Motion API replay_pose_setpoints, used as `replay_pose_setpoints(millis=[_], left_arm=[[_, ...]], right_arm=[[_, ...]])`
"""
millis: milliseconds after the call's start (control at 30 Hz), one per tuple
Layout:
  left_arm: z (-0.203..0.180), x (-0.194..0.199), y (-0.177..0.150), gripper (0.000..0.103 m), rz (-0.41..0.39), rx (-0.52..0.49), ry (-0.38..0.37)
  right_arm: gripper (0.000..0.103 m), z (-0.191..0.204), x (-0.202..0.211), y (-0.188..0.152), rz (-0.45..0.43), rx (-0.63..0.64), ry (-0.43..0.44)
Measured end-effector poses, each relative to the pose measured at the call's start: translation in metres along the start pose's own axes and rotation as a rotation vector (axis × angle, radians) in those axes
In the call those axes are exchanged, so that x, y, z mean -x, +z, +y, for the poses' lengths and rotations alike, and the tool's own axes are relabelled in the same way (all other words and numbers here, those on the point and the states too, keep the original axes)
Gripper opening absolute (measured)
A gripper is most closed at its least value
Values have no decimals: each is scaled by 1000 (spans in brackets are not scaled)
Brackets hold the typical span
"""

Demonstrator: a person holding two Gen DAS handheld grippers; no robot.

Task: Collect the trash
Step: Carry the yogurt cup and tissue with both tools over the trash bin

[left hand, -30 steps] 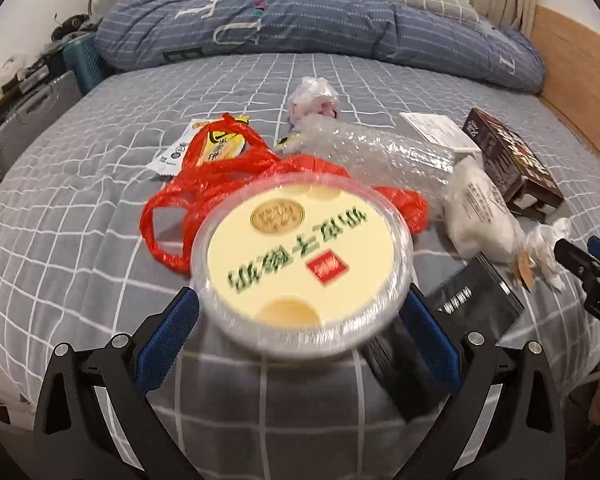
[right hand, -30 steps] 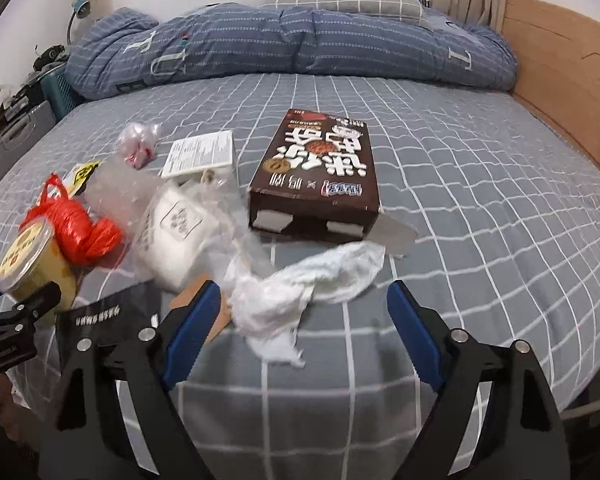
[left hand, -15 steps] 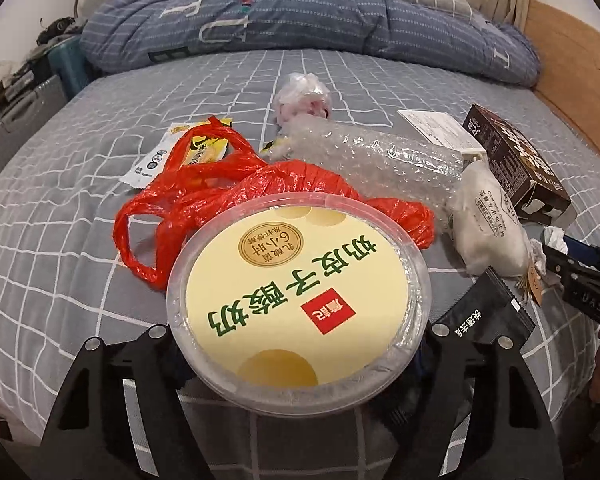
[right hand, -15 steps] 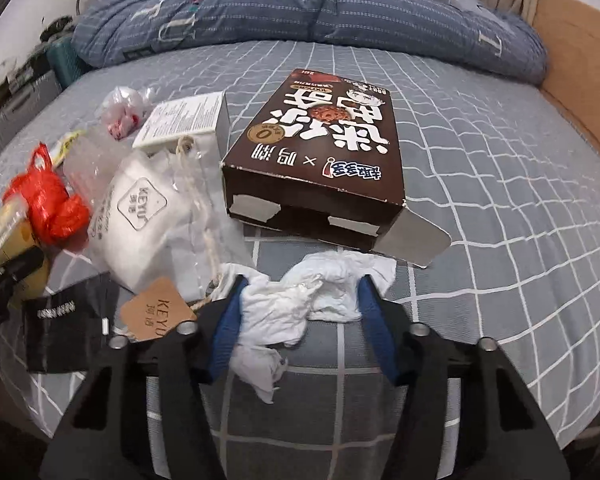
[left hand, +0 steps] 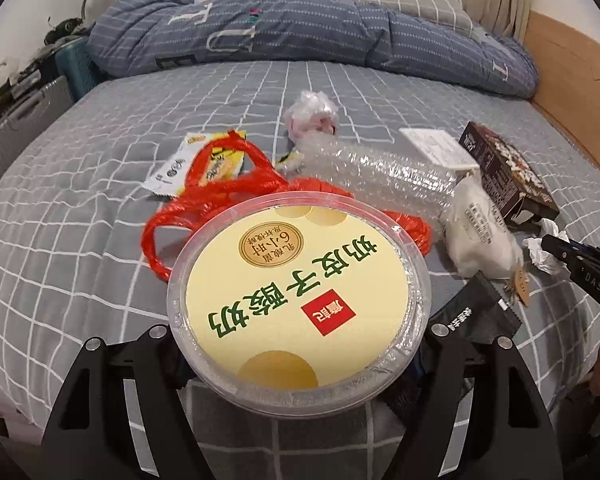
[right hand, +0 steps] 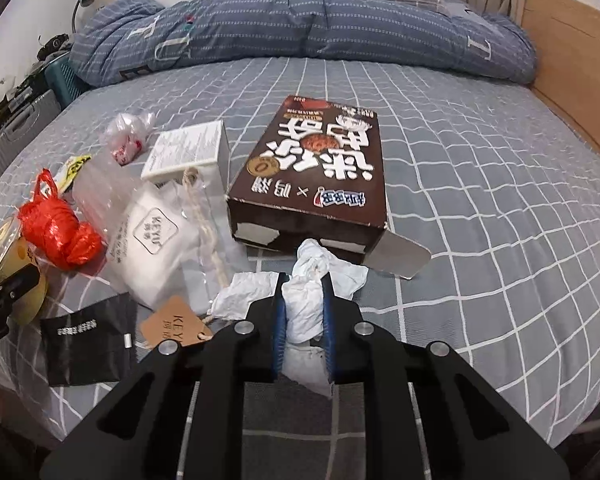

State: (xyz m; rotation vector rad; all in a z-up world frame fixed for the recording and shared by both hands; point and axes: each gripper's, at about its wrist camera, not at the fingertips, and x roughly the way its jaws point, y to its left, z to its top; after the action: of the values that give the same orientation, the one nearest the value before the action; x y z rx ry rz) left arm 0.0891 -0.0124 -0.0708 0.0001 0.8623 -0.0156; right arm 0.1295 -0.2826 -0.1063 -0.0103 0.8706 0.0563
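Your right gripper (right hand: 304,312) has squeezed in and its jaws are closing on the crumpled white tissue (right hand: 306,304) on the bed (right hand: 480,208). Your left gripper (left hand: 300,344) holds the round yellow-lidded tub (left hand: 296,304).

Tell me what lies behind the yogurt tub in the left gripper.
Directly behind the yogurt tub a red plastic bag, then bubble wrap. The tub's lid hides the bedding beneath it.

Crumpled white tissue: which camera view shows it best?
The right wrist view: the crumpled white tissue sits centred between the closing right gripper pads. The left wrist view shows only a small scrap at its right edge.
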Motion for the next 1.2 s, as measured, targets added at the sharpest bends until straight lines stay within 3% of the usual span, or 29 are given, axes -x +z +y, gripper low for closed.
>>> replay_pose_setpoints(millis=[700,1200], left_arm=[[2,51,9,73,-66,-4,-6],[10,98,-15,73,-94,17,-12]], right_arm=[[15,41,77,10,-133,61,-17],[15,81,129,-14,-184,55,62]])
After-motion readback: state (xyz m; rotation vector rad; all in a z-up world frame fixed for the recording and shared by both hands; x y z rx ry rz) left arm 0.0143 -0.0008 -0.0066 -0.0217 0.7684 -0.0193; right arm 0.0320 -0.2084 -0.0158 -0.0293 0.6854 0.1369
